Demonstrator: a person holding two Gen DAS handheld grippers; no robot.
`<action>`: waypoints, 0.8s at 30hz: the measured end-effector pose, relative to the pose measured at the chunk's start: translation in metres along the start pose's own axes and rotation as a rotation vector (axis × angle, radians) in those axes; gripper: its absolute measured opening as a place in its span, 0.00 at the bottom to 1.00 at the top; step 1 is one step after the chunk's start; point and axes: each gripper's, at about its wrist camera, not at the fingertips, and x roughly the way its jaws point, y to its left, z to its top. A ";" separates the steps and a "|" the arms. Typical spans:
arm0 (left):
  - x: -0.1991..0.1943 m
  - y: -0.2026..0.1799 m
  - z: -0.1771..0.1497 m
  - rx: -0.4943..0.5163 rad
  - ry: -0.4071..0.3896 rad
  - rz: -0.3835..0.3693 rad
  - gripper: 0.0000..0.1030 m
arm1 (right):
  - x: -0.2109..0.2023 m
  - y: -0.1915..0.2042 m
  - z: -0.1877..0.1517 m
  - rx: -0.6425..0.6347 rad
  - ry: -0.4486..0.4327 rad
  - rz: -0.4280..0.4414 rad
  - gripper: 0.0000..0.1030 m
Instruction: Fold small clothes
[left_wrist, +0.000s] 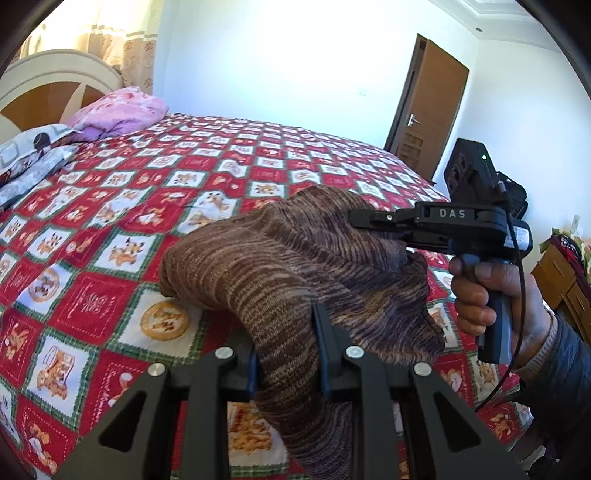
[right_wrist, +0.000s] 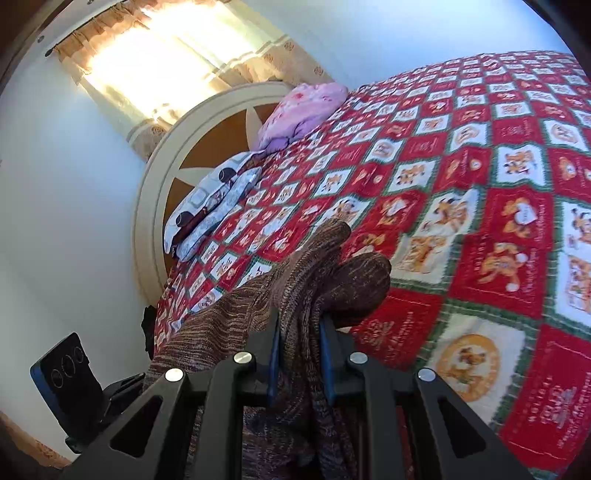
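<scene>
Brown knit garment (left_wrist: 280, 266) — both tongs

**Two wrist cameras, one bed**

My left wrist view sits low over the bedspread (left_wrist: 110, 229), facing across the bed toward the door (left_wrist: 428, 110), with the right gripper (left_wrist: 354, 216) close in on its right side. My right wrist view is rolled sideways, facing the headboard (right_wrist: 155, 177). Both share the pink pillow (left_wrist: 118, 110), close up on the brown knit (right_wrist: 295, 288).
</scene>
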 end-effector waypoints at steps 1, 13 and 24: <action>0.000 0.002 -0.001 -0.003 0.002 0.003 0.25 | 0.003 0.001 0.000 -0.002 0.005 0.001 0.18; 0.005 0.018 -0.017 -0.025 0.032 0.013 0.25 | 0.033 -0.006 -0.006 0.017 0.064 -0.007 0.18; 0.015 0.027 -0.027 -0.030 0.062 0.029 0.25 | 0.047 -0.015 -0.007 0.030 0.079 -0.031 0.18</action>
